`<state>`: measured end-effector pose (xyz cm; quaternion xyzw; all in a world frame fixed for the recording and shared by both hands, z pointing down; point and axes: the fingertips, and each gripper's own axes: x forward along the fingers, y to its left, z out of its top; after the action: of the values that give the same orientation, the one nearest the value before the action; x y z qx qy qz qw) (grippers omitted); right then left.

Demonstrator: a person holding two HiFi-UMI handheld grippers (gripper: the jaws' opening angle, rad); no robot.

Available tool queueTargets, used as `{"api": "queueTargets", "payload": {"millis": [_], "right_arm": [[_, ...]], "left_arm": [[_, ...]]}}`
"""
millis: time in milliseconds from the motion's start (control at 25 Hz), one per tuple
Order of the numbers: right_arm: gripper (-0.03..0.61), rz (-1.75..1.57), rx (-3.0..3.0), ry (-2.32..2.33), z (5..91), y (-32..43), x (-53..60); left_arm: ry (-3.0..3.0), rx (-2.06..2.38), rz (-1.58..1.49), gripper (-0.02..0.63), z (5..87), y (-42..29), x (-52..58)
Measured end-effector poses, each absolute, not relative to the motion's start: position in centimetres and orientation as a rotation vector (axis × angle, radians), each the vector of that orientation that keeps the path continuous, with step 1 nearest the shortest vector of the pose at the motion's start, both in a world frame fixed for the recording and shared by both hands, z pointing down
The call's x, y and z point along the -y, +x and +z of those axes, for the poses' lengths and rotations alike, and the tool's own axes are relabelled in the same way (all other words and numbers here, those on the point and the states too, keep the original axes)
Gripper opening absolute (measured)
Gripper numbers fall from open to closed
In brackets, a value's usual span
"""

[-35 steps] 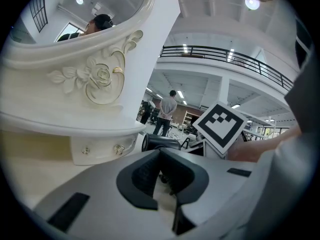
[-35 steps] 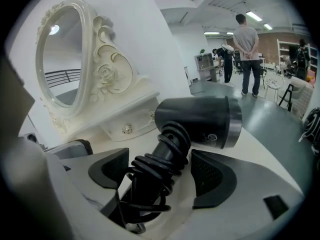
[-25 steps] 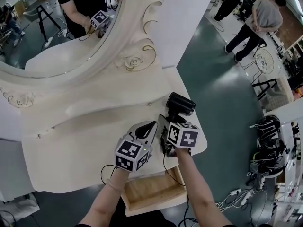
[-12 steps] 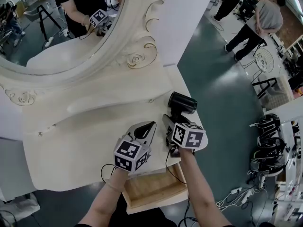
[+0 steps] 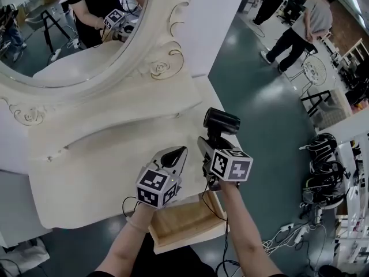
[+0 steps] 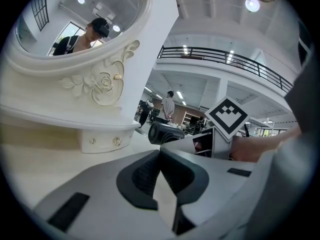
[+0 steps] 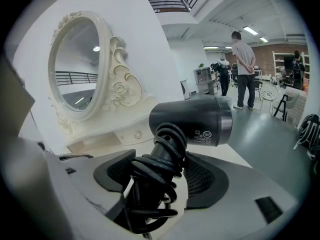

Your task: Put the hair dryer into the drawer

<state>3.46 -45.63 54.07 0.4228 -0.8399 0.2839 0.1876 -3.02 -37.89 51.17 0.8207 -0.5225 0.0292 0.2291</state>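
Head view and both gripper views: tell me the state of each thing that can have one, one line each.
hair dryer: held by its handle, with the cord wound around the handle.
right gripper: jaws have just been closing, clamped on the hair dryer's handle.
left gripper: jaws together, empty.
drawer: pulled open, nothing seen inside.
small knobbed drawer: shut.

There's the oval mirror (image 5: 69, 33), carved cream frame, rising off the back of the cream counter (image 5: 75, 178). Right of the mirror stands a white wall panel (image 5: 225, 16), then grey-green floor (image 5: 259, 114) with a person (image 5: 300, 27) standing on it. Past the mirror, a railed balcony (image 6: 225, 59) under a bright ceiling lamp (image 6: 252, 4).
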Motion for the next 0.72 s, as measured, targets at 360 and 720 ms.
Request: {"api": "queueTargets", "payload": {"millis": [360, 720], "right_arm": [[0.305, 0.818, 2.378, 1.207, 52.1, 5.5, 40.2], [0.305, 0.810, 2.472, 1.104, 50.2, 7.2, 33.7]], "left_arm": [[2.283, 1.406, 0.077, 0.018, 49.8, -1.5, 34.1], [2.294, 1.371, 0.069, 0.018, 48.7, -0.3, 29.3]]}}
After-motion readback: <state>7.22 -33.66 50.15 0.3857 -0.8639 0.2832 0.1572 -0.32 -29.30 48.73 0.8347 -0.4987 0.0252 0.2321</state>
